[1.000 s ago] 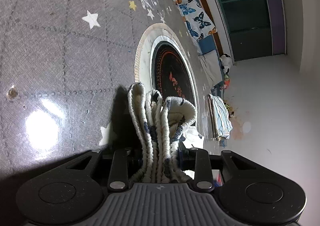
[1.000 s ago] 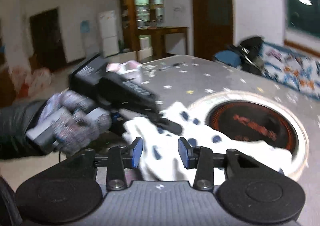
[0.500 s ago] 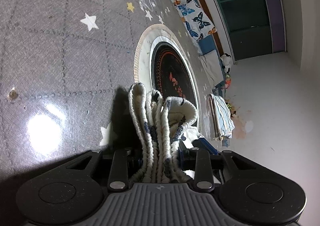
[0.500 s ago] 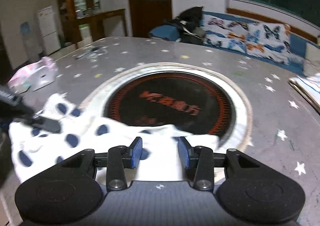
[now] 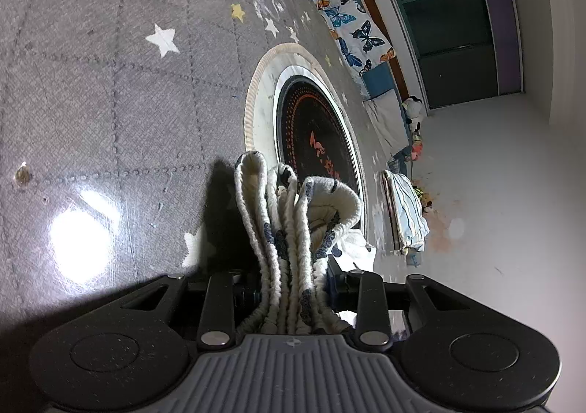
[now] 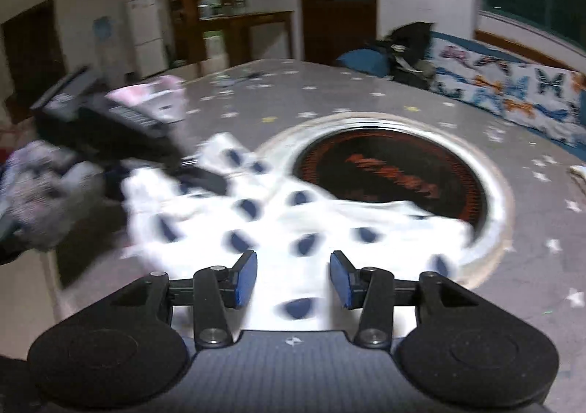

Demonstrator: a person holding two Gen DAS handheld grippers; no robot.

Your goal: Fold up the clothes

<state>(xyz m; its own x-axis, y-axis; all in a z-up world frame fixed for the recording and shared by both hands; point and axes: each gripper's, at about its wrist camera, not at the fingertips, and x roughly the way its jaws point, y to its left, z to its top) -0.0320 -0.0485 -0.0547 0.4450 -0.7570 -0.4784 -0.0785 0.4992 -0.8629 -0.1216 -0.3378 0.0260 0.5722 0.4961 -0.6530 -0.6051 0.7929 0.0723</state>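
Pinching bunched layers of the white, navy-spotted knit garment (image 5: 293,230), the left hand-held gripper (image 5: 293,288) could lose them if the right hand-held gripper (image 6: 293,277), jaws just widening and spread, tugs.

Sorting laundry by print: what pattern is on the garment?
White with dark blue spots; the right wrist view shows it best.

White garment (image 6: 315,226) with navy dots, spread rumpled on the table, one edge overlapping the round burner, the other bunched.
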